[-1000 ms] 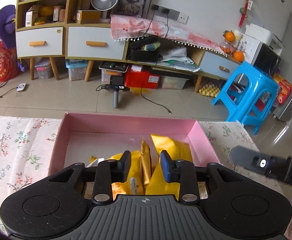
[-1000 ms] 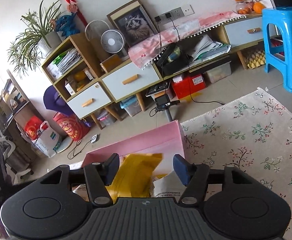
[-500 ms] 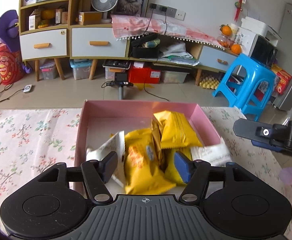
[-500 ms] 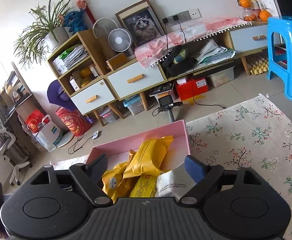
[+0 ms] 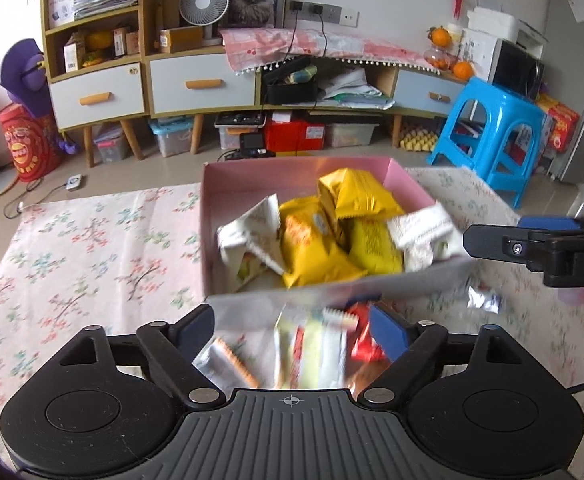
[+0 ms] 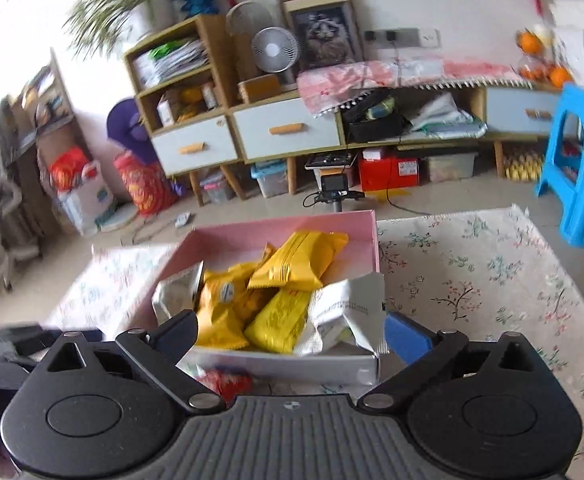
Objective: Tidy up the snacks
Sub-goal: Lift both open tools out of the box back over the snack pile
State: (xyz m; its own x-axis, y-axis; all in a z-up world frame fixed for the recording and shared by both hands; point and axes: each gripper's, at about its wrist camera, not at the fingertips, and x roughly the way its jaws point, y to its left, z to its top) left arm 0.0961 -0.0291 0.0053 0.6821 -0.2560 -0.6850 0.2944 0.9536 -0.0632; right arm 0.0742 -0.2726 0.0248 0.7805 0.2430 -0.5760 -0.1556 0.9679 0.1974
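A pink box (image 5: 252, 170) on the floral tablecloth holds several yellow snack packs (image 5: 316, 248) and white packs (image 5: 424, 236); it also shows in the right wrist view (image 6: 276, 228). Loose snack packs (image 5: 316, 344) lie on the cloth in front of the box, one of them red (image 5: 366, 344). My left gripper (image 5: 292, 330) is open and empty, above these loose packs. My right gripper (image 6: 290, 334) is open and empty at the box's near wall; it shows from the side in the left wrist view (image 5: 540, 244). A red pack (image 6: 228, 384) lies below it.
A small silver wrapper (image 5: 482, 300) lies on the cloth right of the box. The floral tablecloth (image 5: 72, 260) stretches left and right. Beyond the table's far edge are a blue stool (image 5: 492, 136) and low cabinets (image 5: 200, 84).
Both grippers have opened wide and drawn back from the box. A yellow pack the left gripper was shut on now lies in the box. Loose packs have come into view.
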